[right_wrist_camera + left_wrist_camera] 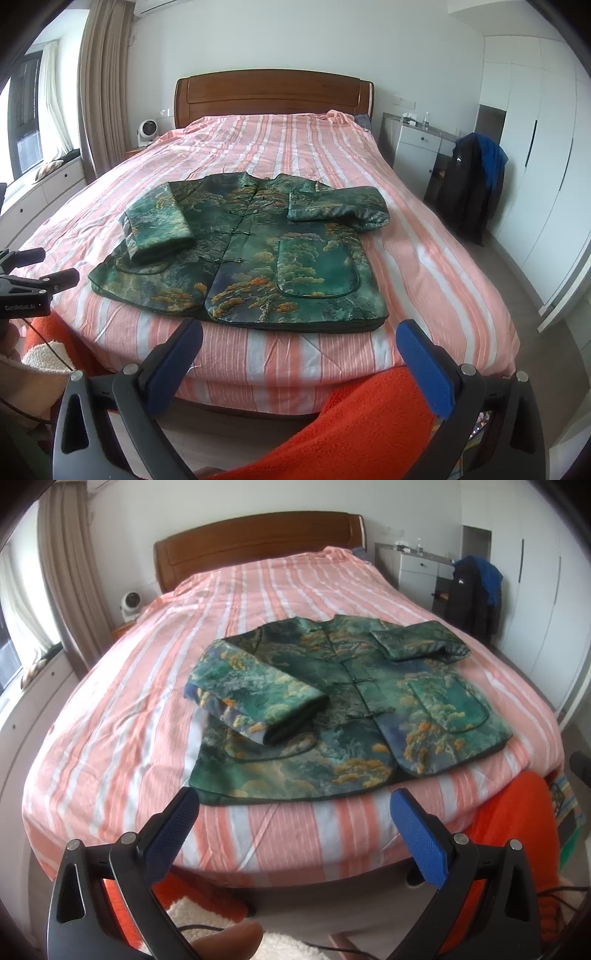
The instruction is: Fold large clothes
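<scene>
green jacket (243, 254) flat on striped bed (424, 258), sleeves seemingly folded

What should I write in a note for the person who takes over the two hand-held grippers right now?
Left hand-held gripper: open, empty, held off the foot of the bed.
Right hand-held gripper: open, empty, also short of the bed.
Green jacket: lies flat, front up and buttoned, near the foot end of the striped bedspread.
Done: both sleeves are folded in across the front.
Left: fold the body, probably hem up toward the collar, then tidy the edges.
</scene>
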`<state>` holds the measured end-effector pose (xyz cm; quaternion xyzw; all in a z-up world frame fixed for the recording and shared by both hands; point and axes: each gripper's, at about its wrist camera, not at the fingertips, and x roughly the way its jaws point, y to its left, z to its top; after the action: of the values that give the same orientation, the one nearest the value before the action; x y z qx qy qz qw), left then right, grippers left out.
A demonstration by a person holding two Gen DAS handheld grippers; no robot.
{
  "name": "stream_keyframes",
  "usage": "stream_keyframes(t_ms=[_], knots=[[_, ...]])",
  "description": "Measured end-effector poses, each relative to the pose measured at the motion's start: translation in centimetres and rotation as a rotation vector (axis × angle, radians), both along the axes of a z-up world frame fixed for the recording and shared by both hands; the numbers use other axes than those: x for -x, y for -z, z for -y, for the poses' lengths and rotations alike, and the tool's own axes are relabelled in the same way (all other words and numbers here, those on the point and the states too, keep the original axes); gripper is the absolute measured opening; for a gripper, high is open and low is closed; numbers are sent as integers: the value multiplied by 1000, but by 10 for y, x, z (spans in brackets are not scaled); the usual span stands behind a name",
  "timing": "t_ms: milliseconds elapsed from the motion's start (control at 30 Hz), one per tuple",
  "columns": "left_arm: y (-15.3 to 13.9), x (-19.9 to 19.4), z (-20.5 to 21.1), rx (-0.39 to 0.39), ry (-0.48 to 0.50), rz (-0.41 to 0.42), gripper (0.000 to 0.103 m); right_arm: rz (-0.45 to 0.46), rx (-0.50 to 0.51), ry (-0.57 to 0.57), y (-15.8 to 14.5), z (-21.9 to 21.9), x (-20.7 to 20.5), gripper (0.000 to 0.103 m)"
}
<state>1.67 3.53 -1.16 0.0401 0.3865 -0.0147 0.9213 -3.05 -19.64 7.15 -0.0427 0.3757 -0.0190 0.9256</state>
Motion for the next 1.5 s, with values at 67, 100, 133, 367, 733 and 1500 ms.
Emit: stream_keyframes(t_ms=[67,100,133,367,733,1500], knots=[[0,0,-1,-2,-2,1,103,-1,-2,6,0,1,0,103],[0,0,-1,-3,-3,0,103,-1,-2,8,0,2,0,103],[0,0,-1,-4,-4,-3,103,0,-1,10,0,2,0,103],[3,-3,-3,-6,-17,-12,103,-5,-1,14,1,2,-1,103],[3,-3,-4,-8,-17,-11,103,-5,-3,17,1,4,-2,103],[4,-3,-5,-8,-18,-12,103,-9,-6,17,1,6,-2,103]])
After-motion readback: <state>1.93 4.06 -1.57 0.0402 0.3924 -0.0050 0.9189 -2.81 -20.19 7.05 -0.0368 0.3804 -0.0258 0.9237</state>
